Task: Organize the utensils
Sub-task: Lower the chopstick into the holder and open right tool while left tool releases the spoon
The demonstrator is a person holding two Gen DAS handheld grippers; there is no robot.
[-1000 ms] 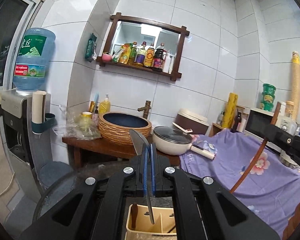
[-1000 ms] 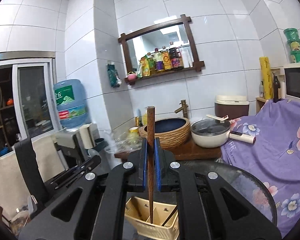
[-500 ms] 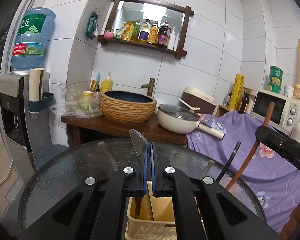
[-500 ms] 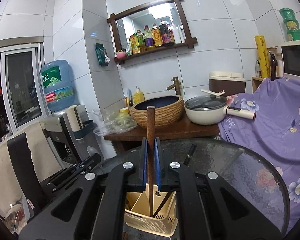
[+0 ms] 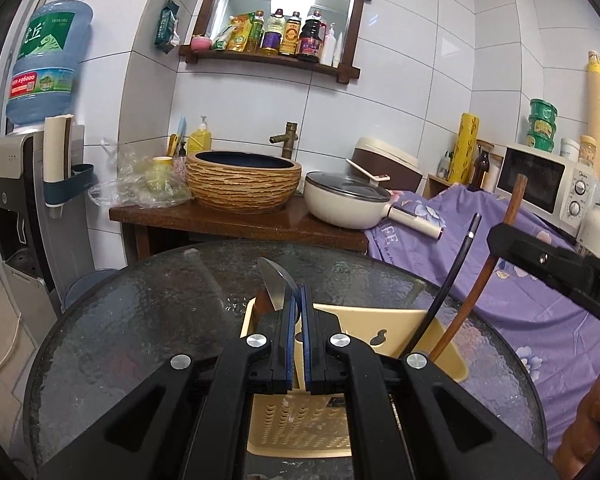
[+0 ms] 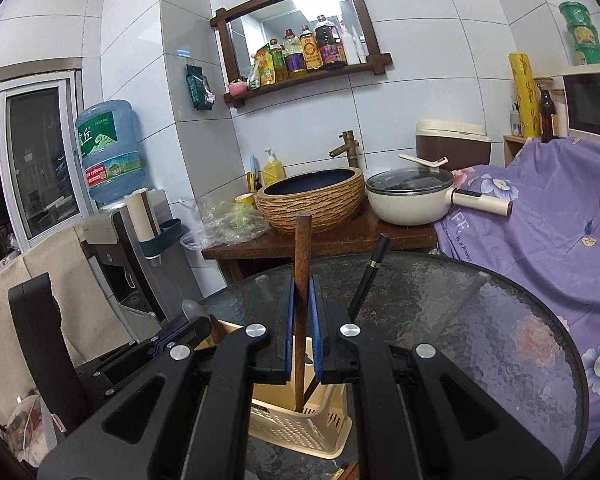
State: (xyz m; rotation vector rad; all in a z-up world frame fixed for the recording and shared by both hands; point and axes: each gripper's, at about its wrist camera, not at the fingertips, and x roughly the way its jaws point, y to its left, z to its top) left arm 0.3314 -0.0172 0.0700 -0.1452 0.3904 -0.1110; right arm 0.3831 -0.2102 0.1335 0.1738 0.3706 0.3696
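Walls: white glossy tile (image 5: 400, 92), lit from overhead. At 12 o'clock, a dark wood-framed mirror shelf (image 5: 276, 20) carrying bottles. Below it, a wooden counter (image 5: 236, 220) with a woven-pattern basin (image 5: 244, 184), brass tap (image 5: 286, 138), yellow soap bottle (image 5: 199, 140) and lidded cream pan (image 5: 346, 204). At 9 o'clock, a water dispenser (image 5: 8, 184) topped by a blue jug (image 5: 46, 60); a window (image 6: 40, 160) beyond it. At 3 o'clock, a white microwave (image 5: 540, 184) and purple floral cloth (image 6: 548, 216). Foreground: round glass table (image 5: 140, 312).

Black plastic left gripper (image 5: 296, 308), right gripper (image 6: 302, 300), blue-edged pads, round silver screws, triangular cut-outs
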